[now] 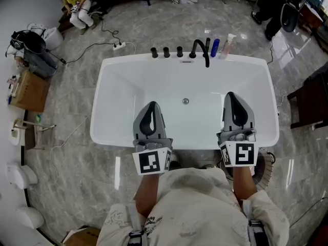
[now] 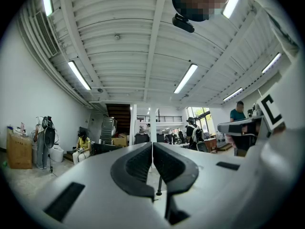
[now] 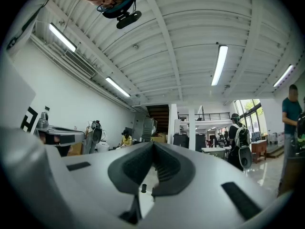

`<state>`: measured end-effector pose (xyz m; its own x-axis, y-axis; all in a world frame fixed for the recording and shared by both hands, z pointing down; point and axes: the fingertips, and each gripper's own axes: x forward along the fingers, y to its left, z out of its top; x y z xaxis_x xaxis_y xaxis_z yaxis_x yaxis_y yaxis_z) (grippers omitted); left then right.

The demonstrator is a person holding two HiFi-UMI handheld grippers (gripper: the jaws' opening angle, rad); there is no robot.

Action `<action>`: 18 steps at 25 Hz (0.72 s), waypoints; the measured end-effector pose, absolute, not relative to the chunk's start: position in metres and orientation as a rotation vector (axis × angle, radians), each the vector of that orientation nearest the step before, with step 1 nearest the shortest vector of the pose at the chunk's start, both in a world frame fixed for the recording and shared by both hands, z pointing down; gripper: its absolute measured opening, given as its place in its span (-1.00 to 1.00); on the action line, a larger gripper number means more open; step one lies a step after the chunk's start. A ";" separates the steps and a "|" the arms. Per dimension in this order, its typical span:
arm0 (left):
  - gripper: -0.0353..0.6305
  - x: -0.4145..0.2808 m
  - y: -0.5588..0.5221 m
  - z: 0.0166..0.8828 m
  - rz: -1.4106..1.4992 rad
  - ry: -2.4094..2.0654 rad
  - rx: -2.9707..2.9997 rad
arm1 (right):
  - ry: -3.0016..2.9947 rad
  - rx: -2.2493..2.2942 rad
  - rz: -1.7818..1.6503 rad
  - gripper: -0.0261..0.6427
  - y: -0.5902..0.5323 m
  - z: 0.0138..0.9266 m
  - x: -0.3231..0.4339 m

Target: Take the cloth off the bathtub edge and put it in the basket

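Observation:
A white bathtub (image 1: 100, 118) fills the middle of the head view. No cloth shows on its rim or anywhere else in the three views. My left gripper (image 1: 151, 105) hangs over the tub's near edge on the left, jaws shut with nothing between them. My right gripper (image 1: 231, 95) hangs over the near edge on the right, also shut and empty. Both point nearly level across the tub. The left gripper view shows the left gripper (image 2: 152, 144) with pads together; the right gripper view shows the same of the right gripper (image 3: 153, 144). A round woven rim (image 1: 264, 167), perhaps the basket, peeks out below my right hand.
A black faucet (image 1: 201, 49), black knobs (image 1: 166, 52) and two bottles (image 1: 221, 46) stand on the tub's far rim. A cardboard box (image 1: 31, 91) and gear sit on the floor at left; a dark chair (image 1: 310, 104) at right. People stand far off in the hall.

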<state>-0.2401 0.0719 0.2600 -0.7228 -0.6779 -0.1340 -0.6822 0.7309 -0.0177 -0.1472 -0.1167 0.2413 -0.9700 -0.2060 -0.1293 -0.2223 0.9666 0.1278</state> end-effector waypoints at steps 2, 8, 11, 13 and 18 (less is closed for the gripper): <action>-0.88 -0.238 0.071 0.260 0.050 2.799 -1.110 | 3.002 -0.331 0.216 -0.95 -0.117 0.241 -0.145; -0.88 -0.236 0.072 0.255 0.047 2.791 -1.120 | 3.006 -0.343 0.235 -0.95 -0.116 0.239 -0.144; -0.88 -0.235 0.071 0.258 0.049 2.789 -1.128 | 3.012 -0.351 0.230 -0.95 -0.117 0.242 -0.142; -0.88 -0.234 0.071 0.259 0.050 2.790 -1.133 | 3.015 -0.356 0.235 -0.95 -0.117 0.243 -0.141; -0.88 -0.233 0.071 0.261 0.047 2.790 -1.141 | 3.018 -0.366 0.237 -0.95 -0.117 0.244 -0.140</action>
<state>-0.2335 0.0711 0.2606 -0.7066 -0.6958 -0.1288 -0.6997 0.7141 -0.0194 -0.1403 -0.1165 0.2441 -0.9670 -0.2297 -0.1099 -0.2441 0.9592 0.1427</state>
